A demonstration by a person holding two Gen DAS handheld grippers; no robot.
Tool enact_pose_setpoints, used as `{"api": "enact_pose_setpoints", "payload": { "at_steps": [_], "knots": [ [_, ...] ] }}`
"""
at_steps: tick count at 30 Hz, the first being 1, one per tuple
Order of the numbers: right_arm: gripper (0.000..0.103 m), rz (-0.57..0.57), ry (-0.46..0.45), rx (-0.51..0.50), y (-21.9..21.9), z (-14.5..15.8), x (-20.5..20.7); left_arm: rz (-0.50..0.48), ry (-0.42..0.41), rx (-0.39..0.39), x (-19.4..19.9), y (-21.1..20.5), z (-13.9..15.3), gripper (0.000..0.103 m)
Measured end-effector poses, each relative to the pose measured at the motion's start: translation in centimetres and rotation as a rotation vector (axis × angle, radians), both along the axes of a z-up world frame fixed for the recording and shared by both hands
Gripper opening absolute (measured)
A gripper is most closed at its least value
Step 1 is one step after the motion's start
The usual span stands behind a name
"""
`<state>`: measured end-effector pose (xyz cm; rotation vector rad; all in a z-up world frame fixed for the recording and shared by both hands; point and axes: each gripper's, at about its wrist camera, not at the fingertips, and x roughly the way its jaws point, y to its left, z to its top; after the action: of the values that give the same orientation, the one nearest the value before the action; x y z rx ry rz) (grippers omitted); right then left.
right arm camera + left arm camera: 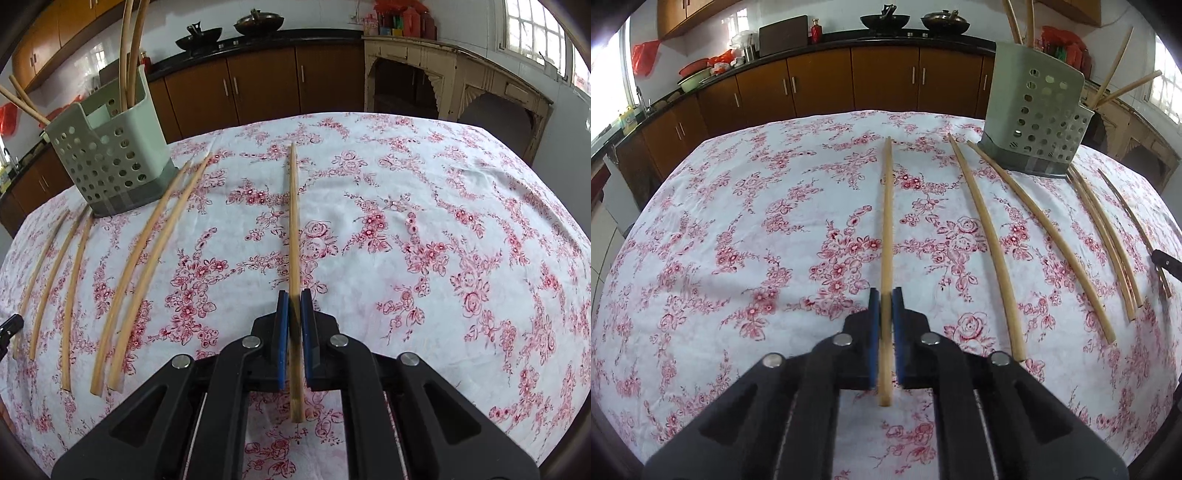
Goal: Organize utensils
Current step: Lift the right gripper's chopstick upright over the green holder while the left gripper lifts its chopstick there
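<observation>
The holder [1034, 122], a pale green perforated caddy, is standing on the flowered cloth [738, 221] near the table's far edge. Two chopsticks [129, 55] are standing upright in its taller back compartment, and two more [22, 99] are leaning out of its lower front one. The left gripper [885, 299] is clenching one chopstick [886, 221] between its blue pads, and the right gripper [294, 301] is clenching another [293, 229]. Five loose chopsticks [144, 266] are lying on the cloth between the two, in front of the holder.
</observation>
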<state>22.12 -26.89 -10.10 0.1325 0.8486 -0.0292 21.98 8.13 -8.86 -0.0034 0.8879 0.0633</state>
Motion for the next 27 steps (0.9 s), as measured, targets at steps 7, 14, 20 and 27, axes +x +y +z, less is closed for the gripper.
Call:
{"api": "enact_pose_setpoints", "payload": {
  "at_steps": [7,14,20,27],
  "knots": [
    [0.007,-0.007,-0.082,0.022,-0.8,3.1,-1.1,-0.028,-0.033,-0.002,-0.1,0.1,2.9,0.007],
    [0.007,-0.016,-0.195,0.019,-1.6,7.3,-1.9,-0.050,-0.162,-0.025,-0.6,0.1,8.6,0.007],
    [0.007,-0.008,-0.205,0.012,-1.3,7.5,-1.8,-0.048,-0.162,-0.038,-0.2,0.2,9.0,0.007],
    [0.007,-0.013,-0.285,0.042,-1.7,9.3,-2.0,-0.026,-0.269,-0.105,-0.7,0.9,11.4,0.007]
  ]
}}
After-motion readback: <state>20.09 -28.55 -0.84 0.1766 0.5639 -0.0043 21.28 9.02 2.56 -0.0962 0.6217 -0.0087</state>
